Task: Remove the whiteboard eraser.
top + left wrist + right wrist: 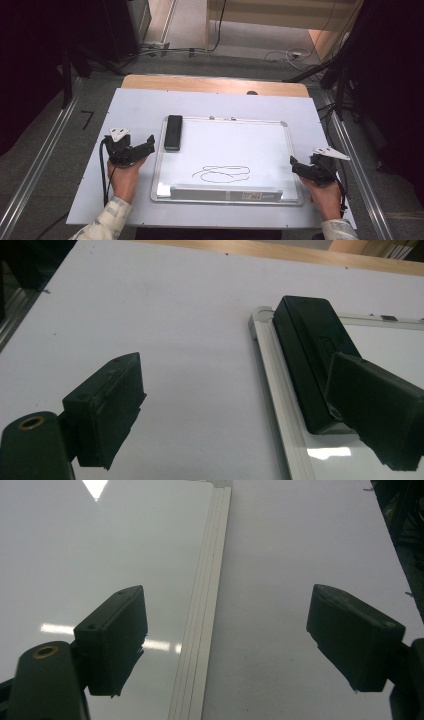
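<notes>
White sheeting is covering a worktop [140, 105], and a whiteboard [260, 135] is lying flat on it with a loose black scribble [222, 173] drawn near its front edge. A black eraser [173, 132] is resting on the board's left rim, its long axis running away from the person, front to back.

A person is holding one gripper in each hand. The left gripper [131, 150] is sitting just left of the board, near the eraser's front end, with its jaws standing wide and empty. In the left gripper view, the eraser [312, 360] is lying ahead and to the right, partly behind the right-hand jaw, lengthwise along the board frame [272, 385]. The left gripper [250, 415] is not touching it.

The right gripper [306, 169] is waiting at the board's right edge, well apart from the eraser, jaws also wide and empty. Its own view is looking along the frame [205, 610], which is running between the jaws.

The left hand is clearly nearer the eraser. A grasp would likely call for a short move forward and right, closing across the eraser's narrow width.
</notes>
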### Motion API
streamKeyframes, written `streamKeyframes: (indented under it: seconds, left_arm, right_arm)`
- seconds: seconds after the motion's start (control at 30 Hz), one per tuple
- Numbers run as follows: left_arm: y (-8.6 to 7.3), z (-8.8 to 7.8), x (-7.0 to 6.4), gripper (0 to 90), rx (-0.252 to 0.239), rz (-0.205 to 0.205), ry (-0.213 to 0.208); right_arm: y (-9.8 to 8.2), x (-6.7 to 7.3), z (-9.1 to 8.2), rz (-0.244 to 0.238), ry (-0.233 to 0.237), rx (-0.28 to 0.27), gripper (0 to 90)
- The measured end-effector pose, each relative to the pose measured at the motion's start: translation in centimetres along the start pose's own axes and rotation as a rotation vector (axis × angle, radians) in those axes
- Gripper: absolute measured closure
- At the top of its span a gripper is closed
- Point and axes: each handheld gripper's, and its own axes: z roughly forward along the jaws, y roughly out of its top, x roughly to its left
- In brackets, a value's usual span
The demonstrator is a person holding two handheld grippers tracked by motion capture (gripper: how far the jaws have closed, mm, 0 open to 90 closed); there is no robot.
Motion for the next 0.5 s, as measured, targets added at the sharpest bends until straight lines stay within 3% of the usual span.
streamKeyframes:
  seconds: [0.17, 0.5]
  left_arm:
    - [0.28, 0.23, -0.5, 9.4, -0.003, 0.013, -0.005]
    - [0.54, 0.96, -0.99, 9.5, 0.015, -0.013, -0.03]
  right_arm:
    - [-0.01, 0.01, 0.02, -0.001, 0.0, 0.0, 15.2]
    - [0.0, 0.0, 0.04, -0.003, 0.002, 0.001, 15.2]
